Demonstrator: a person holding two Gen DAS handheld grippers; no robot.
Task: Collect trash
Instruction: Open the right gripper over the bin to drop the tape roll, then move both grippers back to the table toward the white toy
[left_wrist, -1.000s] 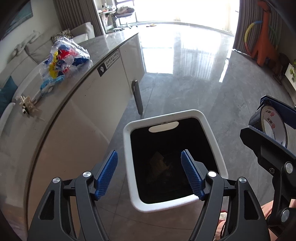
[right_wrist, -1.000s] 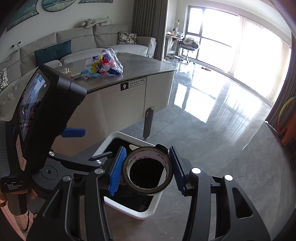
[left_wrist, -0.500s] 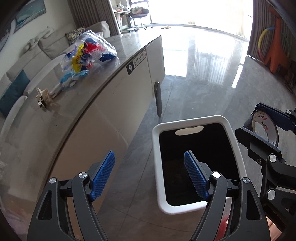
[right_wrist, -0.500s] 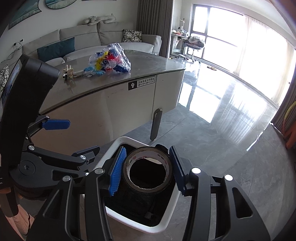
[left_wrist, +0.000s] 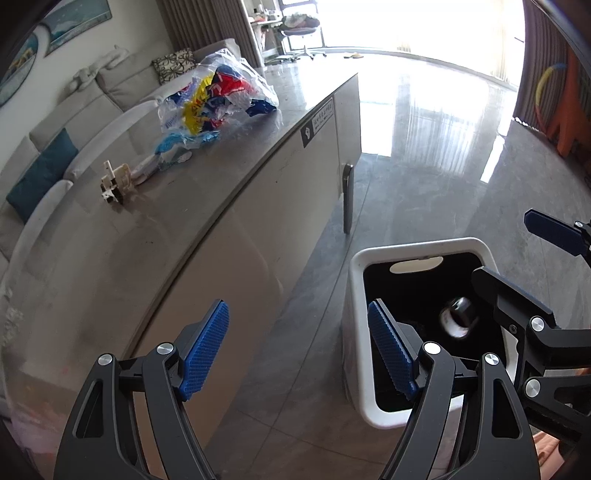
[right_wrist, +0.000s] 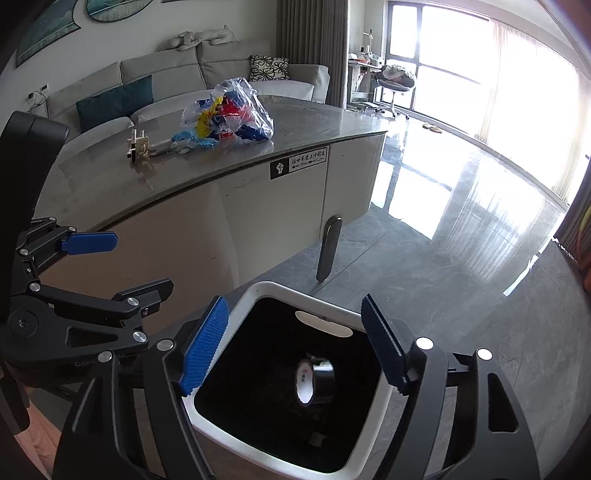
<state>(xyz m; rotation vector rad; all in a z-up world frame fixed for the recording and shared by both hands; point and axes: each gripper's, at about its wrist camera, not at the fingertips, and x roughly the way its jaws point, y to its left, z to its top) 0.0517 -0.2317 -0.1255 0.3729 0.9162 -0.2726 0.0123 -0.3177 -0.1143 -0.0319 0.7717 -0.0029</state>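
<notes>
Right gripper (right_wrist: 291, 343): blue-padded jaws spread wide, holding nothing, directly above the bin.
Tape: dark roll of adhesive tape (right_wrist: 314, 382) inside the white rectangular plastic bin (right_wrist: 273, 291), below both pads.
Left gripper (left_wrist: 301, 350): jaws apart, empty, bin at its right pad.
Counter: grey stone-topped counter (right_wrist: 314, 122) beyond, carrying a clear plastic bag of colourful wrappers (right_wrist: 227, 114).

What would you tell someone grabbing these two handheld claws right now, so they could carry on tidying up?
Right gripper: open, holding nothing, above the white bin.
Left gripper: open, holding nothing, beside the bin, near the counter edge.
Done: the tape roll is inside the bin, out of the grippers.
Left: the clear bag of colourful wrappers and the small white plastic piece sit on the counter, with bits of litter between them. Fetch those next, probably the bag first.
</notes>
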